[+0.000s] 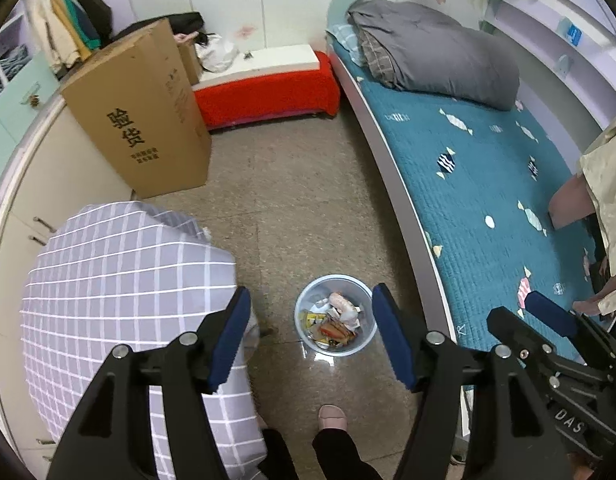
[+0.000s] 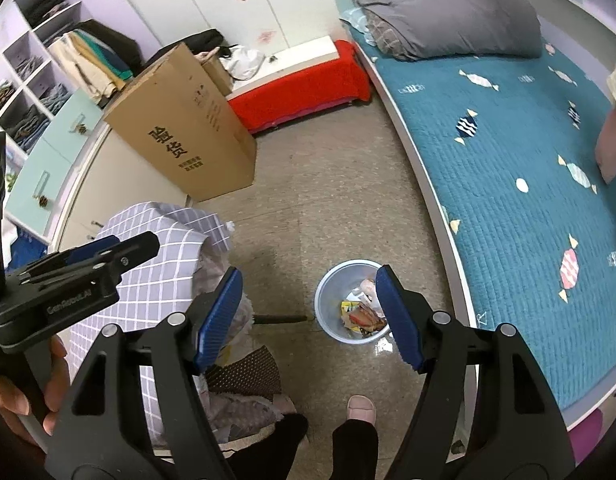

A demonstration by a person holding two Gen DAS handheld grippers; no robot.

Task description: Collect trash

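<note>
A small pale-blue trash bin (image 1: 368,334) stands on the floor by the bed, holding wrappers and crumpled paper (image 1: 338,320). It also shows in the right wrist view (image 2: 328,296). My left gripper (image 1: 312,338) is open and empty, held high above the bin. My right gripper (image 2: 310,316) is open and empty too, also high above the bin. The right gripper shows at the lower right of the left wrist view (image 1: 548,320). The left gripper shows at the left of the right wrist view (image 2: 108,256).
A bed with a teal quilt (image 1: 488,184) and grey duvet (image 1: 432,48) runs along the right. A checked cloth-covered surface (image 1: 120,292) sits at left, a tall cardboard box (image 1: 144,120) behind it, a red bench (image 1: 268,92) at the back. My feet (image 1: 332,418) stand below.
</note>
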